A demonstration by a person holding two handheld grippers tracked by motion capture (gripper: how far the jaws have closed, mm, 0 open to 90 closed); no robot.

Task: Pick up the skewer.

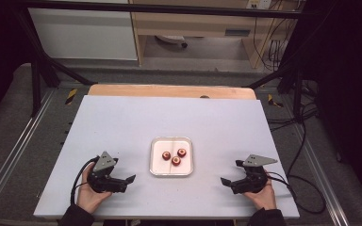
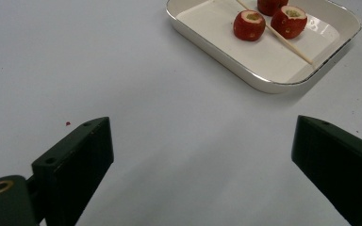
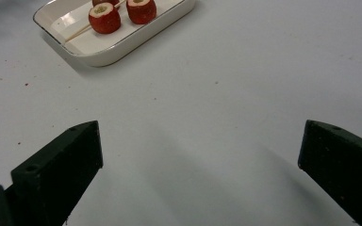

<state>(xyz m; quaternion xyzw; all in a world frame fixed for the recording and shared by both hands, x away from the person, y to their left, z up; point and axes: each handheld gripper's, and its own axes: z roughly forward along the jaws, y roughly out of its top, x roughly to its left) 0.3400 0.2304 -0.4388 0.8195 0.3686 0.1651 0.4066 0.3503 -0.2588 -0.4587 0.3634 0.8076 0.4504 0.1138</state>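
Both tongs rest wide apart on the tabletop (image 1: 122, 117), left tongs (image 1: 122, 178) and right tongs (image 1: 230, 177) flanking the white tray (image 1: 156, 168) holding three red fruits (image 1: 176, 161) and a skewer (image 2: 287, 43).

The worktop (image 1: 122, 141) is a pale, plain blue-grey, with a strip of light wood along its far edge. The tray (image 1: 157, 165) on it is glossy white with a thin dark rim. Three fruits (image 1: 176, 161) in it are deep red, each with a cream cut top and a greenish core. The stick (image 2: 287, 44) is pale tan. Both tools, left (image 1: 122, 175) and right (image 1: 232, 173), are matte black, each topped with a grey plate.
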